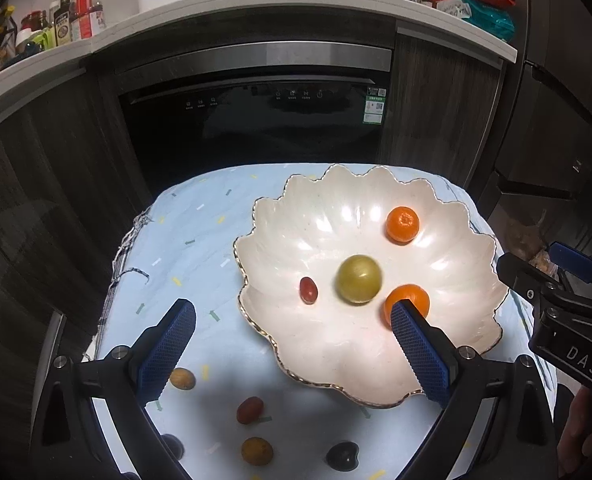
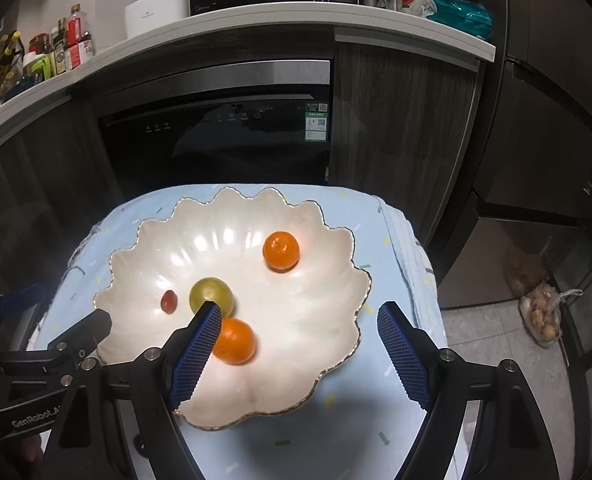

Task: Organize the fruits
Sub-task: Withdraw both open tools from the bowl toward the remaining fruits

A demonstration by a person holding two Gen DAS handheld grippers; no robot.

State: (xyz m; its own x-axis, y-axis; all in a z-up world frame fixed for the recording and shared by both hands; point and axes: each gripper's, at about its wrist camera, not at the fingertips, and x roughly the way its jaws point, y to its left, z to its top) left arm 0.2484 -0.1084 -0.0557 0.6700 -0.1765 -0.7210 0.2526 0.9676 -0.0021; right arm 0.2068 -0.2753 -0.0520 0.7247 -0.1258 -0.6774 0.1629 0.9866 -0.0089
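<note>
Each black plastic gripper [image 1: 292, 344] carries blue cross-hatched rubber pads [image 1: 168, 350]. Silver screws [image 1: 118, 352] dot the arms. White lettering marks the casings.

Dim kitchen, glare streaks on the shell-shaped bowl [image 1: 375, 200], fisheye bending and darkening the edges.

Both grippers are angled steeply downward, side by side. The left gripper [image 1: 292, 344] is spread wide — its blue ribbed pads [image 1: 168, 350] are set far apart, nothing caught between them, nothing pressed. The right gripper [image 2: 299, 354] is held open too, a little narrower, its pads [image 2: 403, 356] free of any contact. From the left camera, the right gripper's black frame [image 1: 563, 308] is seen at the far right edge, with part of a hand [image 1: 587, 436] glimpsed below it — dim, hardly readable. From the right camera, the left gripper's body [image 2: 48, 364] is seen low on the left.
</note>
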